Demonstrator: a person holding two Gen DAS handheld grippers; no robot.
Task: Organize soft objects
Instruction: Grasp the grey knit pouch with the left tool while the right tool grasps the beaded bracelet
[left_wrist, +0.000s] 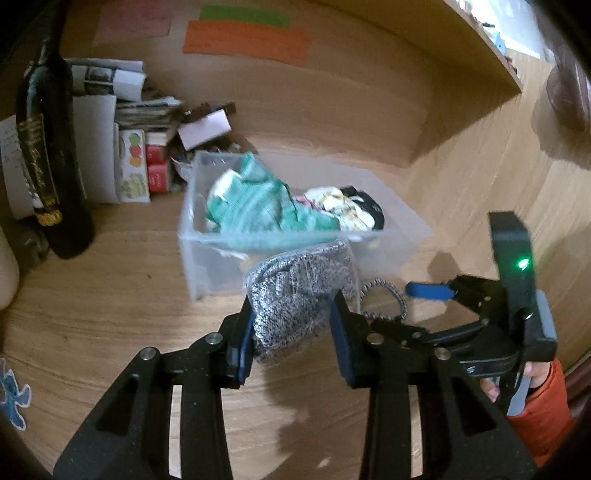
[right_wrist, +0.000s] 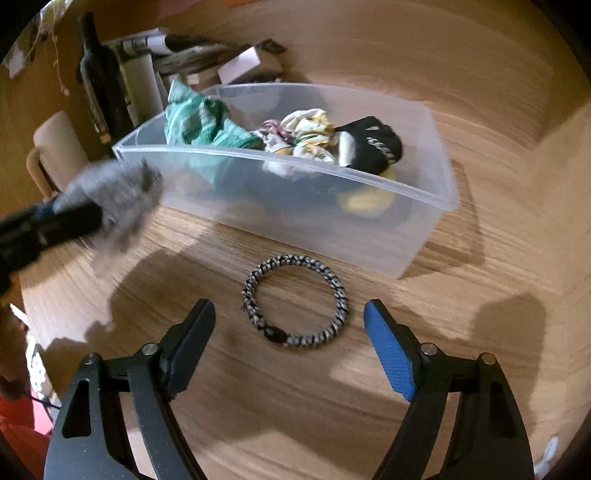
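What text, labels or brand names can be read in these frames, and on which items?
Nothing reads clearly.
Wine bottle: gold script on its label, too blurred to read.
Red boxes: faint white print, illegible.
Stacked papers: print too small to read.
Orange sheet: blurred rows, unreadable.

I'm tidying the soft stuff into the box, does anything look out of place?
The braided hair tie lies alone on the table, outside the clear box, between the open right gripper's fingers. The left gripper holds a grey knit.
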